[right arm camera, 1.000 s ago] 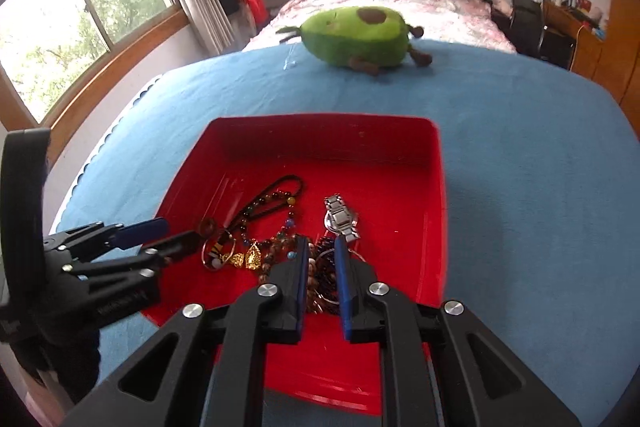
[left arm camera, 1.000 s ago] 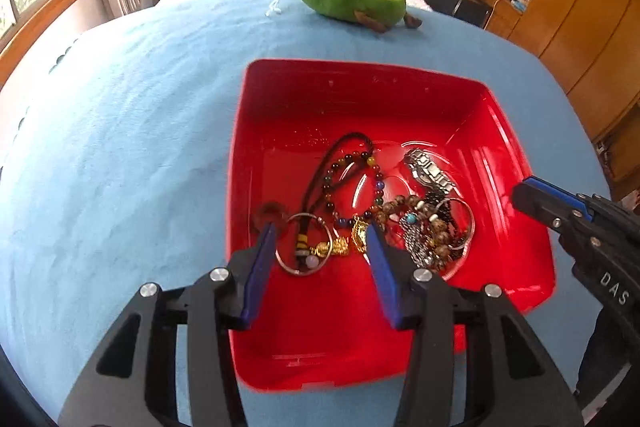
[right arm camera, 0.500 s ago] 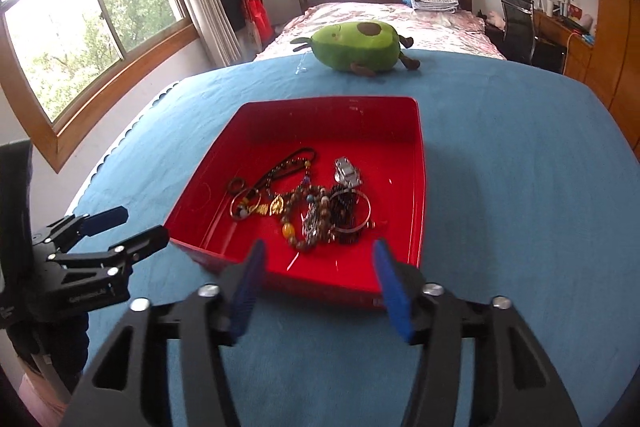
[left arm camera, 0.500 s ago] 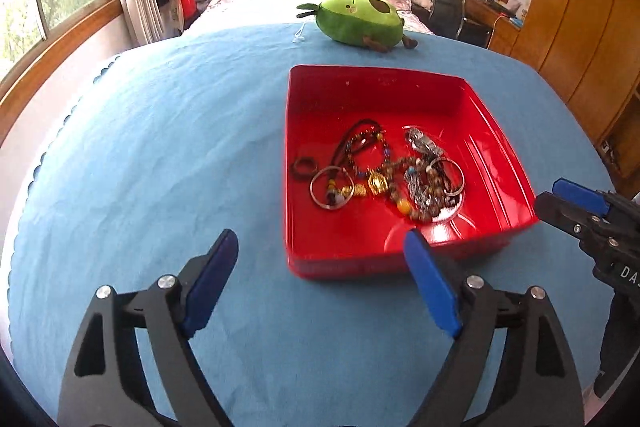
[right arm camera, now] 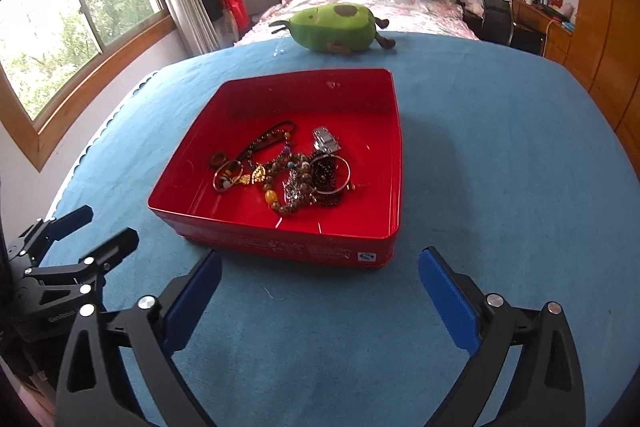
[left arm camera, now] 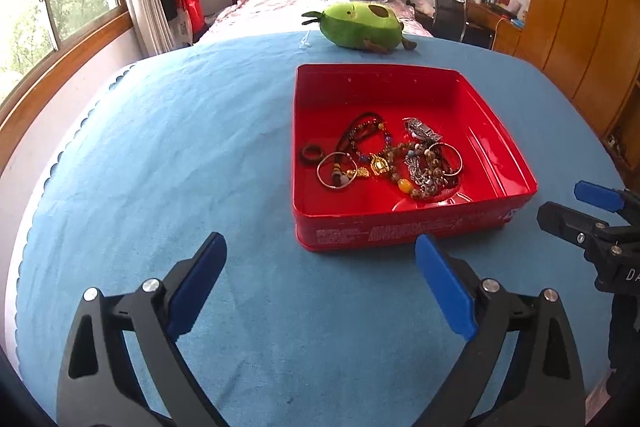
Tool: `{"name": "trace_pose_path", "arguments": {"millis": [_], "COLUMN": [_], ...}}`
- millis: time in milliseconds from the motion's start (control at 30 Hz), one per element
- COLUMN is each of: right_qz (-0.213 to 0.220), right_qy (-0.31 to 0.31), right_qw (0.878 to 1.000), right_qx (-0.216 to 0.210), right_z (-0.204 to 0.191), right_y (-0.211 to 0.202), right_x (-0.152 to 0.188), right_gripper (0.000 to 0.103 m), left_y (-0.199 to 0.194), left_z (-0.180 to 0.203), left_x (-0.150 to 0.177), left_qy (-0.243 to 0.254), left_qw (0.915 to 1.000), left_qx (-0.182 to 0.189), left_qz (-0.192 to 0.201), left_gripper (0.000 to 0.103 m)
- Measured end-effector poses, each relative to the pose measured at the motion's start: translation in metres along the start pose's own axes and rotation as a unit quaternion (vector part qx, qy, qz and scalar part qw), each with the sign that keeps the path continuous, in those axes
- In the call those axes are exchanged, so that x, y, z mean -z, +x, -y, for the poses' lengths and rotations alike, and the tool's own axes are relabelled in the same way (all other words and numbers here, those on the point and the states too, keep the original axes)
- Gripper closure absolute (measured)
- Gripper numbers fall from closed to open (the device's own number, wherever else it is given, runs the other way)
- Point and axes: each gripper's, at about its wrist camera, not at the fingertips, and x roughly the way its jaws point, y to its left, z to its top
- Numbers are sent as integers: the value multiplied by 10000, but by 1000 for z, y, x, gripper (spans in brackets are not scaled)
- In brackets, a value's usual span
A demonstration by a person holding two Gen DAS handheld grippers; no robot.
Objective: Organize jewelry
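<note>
A red tin box [left arm camera: 404,235] [right arm camera: 296,247] sits on the blue cloth. Inside lies a tangled pile of jewelry [left arm camera: 384,159] [right arm camera: 288,173]: bead bracelets, a silver bangle, a gold pendant, a metal watch [left arm camera: 422,131] and a dark ring [left arm camera: 311,154]. My left gripper [left arm camera: 320,283] is wide open and empty, in front of the box's near wall. My right gripper [right arm camera: 320,299] is wide open and empty, also in front of the box. The right gripper shows at the right edge of the left wrist view [left arm camera: 588,211]; the left gripper shows at the left edge of the right wrist view [right arm camera: 84,239].
A green avocado plush toy [left arm camera: 360,27] [right arm camera: 334,27] lies on the cloth behind the box. Blue cloth [left arm camera: 180,147] spreads to the left of the box. A bed, a window, a chair and wooden wardrobes stand beyond.
Both grippers have pulled back out of the box towards me and opened wide. The jewelry stays in the box.
</note>
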Motion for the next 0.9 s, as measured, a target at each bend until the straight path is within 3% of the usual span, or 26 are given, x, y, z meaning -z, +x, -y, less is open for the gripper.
{"name": "trace_pose_path", "arguments": {"millis": [233, 600, 900], "right_qz": [-514, -568, -640], "right_qy": [142, 181, 194], "right_qw": [9986, 9982, 9977], "right_qx": [-48, -10, -115], "right_z": [0, 3, 3], "right_y": [19, 27, 31], "right_x": [1, 1, -1], "right_gripper": [4, 4, 4], "left_y": [5, 44, 49], "left_z": [2, -1, -6], "left_x": [-2, -2, -8], "left_qy": [-8, -102, -231], "left_qw": [9999, 9944, 9937], "left_qx": [98, 333, 322], "left_qz": [-133, -996, -1044], "left_gripper": [8, 8, 8]}}
